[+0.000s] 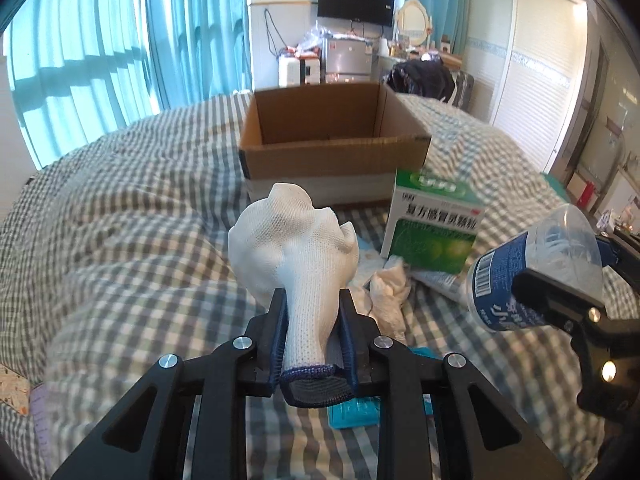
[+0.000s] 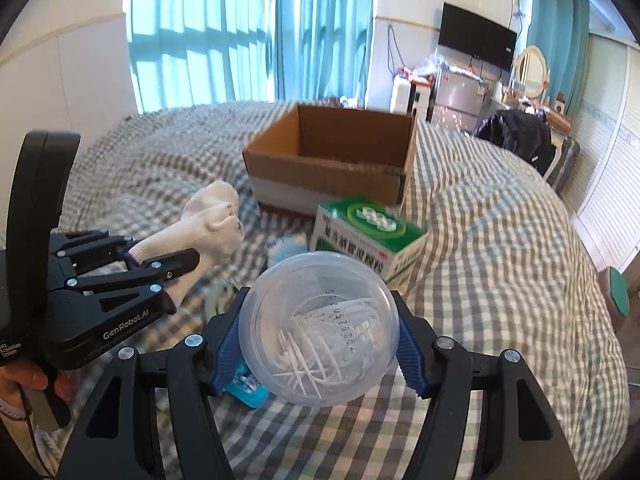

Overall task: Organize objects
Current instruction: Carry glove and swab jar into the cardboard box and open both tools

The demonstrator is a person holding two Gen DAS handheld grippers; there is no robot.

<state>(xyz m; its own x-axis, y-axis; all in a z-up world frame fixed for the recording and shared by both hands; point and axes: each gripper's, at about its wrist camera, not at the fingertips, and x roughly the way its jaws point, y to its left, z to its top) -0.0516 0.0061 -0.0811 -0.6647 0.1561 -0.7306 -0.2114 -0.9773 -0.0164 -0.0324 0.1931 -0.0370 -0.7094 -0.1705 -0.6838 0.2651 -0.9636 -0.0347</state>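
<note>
Left hand-held gripper [image 1: 313,320] clamped on one white glove [image 1: 296,248], cuff at the jaws, long axis pointing up-frame at the one open cardboard box [image 1: 332,152] dead ahead on the bed [image 1: 120,200]. Right hand-held gripper [image 2: 320,334] clamped around one clear jar [image 2: 320,320] of white sticks; box sits upper centre, beyond one green medicine box [image 2: 368,240]. Left looks nearer.

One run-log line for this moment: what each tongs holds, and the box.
left tongs: shut on white glove | right tongs: shut on clear plastic jar | cardboard box: open, on bed, ahead
</note>
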